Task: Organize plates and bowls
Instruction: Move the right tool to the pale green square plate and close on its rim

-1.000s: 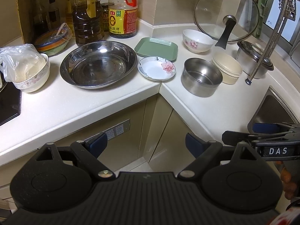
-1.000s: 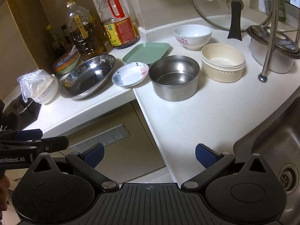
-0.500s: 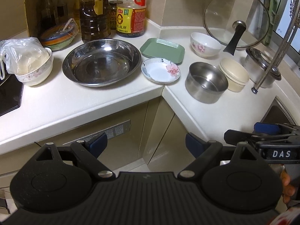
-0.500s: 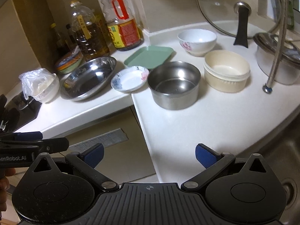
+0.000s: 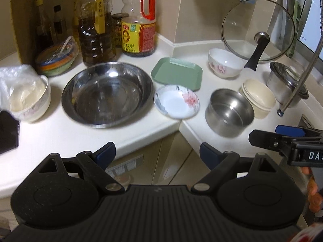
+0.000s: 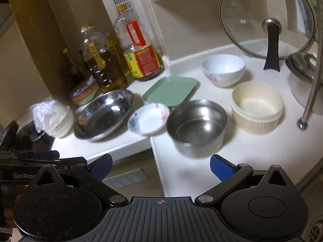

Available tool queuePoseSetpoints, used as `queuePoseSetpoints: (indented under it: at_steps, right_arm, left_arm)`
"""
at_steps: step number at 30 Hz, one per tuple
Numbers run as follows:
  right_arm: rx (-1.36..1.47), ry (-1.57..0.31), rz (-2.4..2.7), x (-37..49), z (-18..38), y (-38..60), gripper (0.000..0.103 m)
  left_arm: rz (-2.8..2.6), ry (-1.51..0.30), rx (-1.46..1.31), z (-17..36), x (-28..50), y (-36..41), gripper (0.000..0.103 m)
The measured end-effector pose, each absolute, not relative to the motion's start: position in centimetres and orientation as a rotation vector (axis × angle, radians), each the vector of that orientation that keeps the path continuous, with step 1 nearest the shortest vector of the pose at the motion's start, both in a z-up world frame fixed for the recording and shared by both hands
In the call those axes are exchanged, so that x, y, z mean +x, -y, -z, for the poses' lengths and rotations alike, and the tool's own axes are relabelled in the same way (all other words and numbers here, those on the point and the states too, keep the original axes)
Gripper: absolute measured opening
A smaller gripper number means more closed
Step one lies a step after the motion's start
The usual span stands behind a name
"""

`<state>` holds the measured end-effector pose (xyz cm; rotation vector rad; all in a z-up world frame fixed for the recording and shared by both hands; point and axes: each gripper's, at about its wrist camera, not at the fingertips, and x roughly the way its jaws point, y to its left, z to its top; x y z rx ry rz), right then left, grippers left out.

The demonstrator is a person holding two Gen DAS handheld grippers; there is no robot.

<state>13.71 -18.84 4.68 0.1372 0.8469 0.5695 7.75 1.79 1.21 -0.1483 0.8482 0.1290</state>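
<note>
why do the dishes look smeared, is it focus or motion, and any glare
Left wrist view: motion smear on the wide steel basin and steel pot, while the left gripper stays sharp. Right wrist view: same smear on the floral saucer; glare on the counter edge; dark corners.

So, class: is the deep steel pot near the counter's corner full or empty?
Empty. The steel pot stands upright on the counter, and the right wrist view shows its bare, shiny bottom with nothing inside.

White counter carries bowls, plates, seemingly bottles.
</note>
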Motion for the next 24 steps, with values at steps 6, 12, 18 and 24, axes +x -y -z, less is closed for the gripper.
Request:
queuePoseSetpoints:
  at_steps: [6, 12, 18, 24]
  right_arm:
    - [0.145, -0.823, -0.526, 17.2, -4.6, 17.1, 0.103]
    - [0.161, -0.819, -0.475, 21.4, -4.1, 14.9, 0.09]
    - [0.173, -0.821, -0.414, 25.3, -3.8, 13.2, 0.085]
    - [0.208, -0.862, -0.338, 29.0, -2.6, 12.3, 0.074]
  left_arm:
    - [-0.079, -0.845, -0.12, -1.0, 12.1, -3.9, 0.089]
    - [-0.023, -0.84, -0.069, -0.8, 17.2, -6.0, 0.087]
    - [0.043, -0.82, -0.017, -1.0, 22.5, -7.1, 0.086]
    - [0.108, -0.84, 0.004, -0.3, 27.2, -8.0, 0.071]
